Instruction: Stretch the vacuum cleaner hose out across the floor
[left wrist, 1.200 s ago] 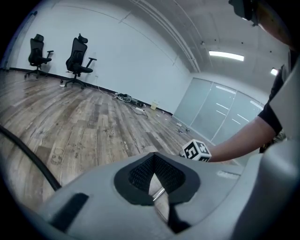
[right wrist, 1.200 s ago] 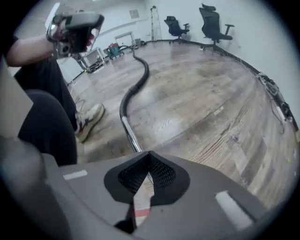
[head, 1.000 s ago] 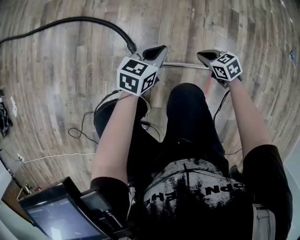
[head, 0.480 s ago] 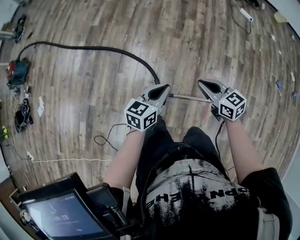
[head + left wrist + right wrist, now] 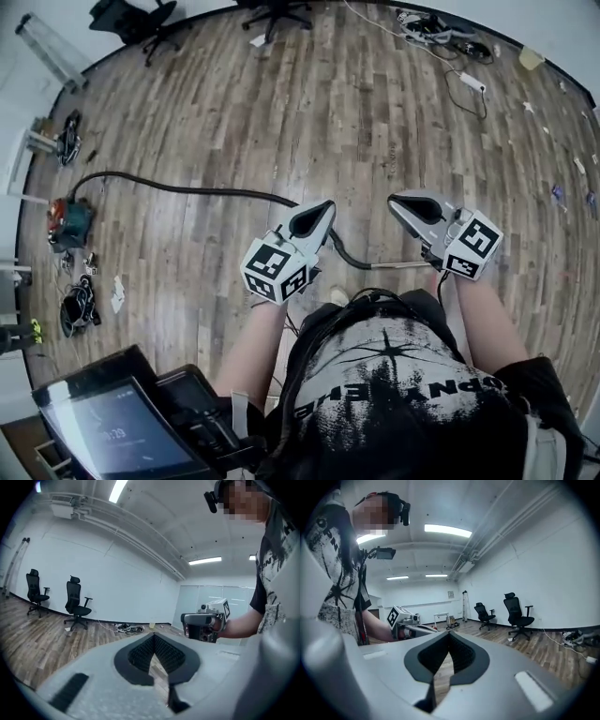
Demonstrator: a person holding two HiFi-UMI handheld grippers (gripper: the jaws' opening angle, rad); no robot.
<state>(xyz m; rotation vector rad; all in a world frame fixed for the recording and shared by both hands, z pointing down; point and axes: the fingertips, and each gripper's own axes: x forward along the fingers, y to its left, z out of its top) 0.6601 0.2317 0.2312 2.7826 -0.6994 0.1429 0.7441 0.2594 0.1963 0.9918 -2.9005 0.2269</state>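
Over the last second the view pulls back from a close look at the floor to a much wider one, and both tongs now sit high above the boards instead of low beside the hose end. A second ago the left tongs [image 5: 322, 208] and right tongs [image 5: 400, 200] flank the thin metal tube at floor level. Now they point out nearly level into the room, well clear of it.

Both are closed with nothing in them. In the left gripper view the ribbed pads meet at their tips with only floor behind, and the right gripper view shows the same.

The vacuum cleaner hose [image 5: 187, 190] lies on the wooden floor [image 5: 375, 112]. It starts at the vacuum cleaner body [image 5: 70, 223] far to the left, runs right in a long, gently bowed line, passes under the left tongs and hooks nearer. It ends in the metal tube [image 5: 401, 265], just beside the person's feet.

I judge that the hose has been set down and the person has straightened up, so the stretching looks largely finished. What slack remains is the bow near the vacuum cleaner and the hook at the tube end. Taking that out would mean bending down again and gripping the tube once more, since neither pair of tongs touches it now.
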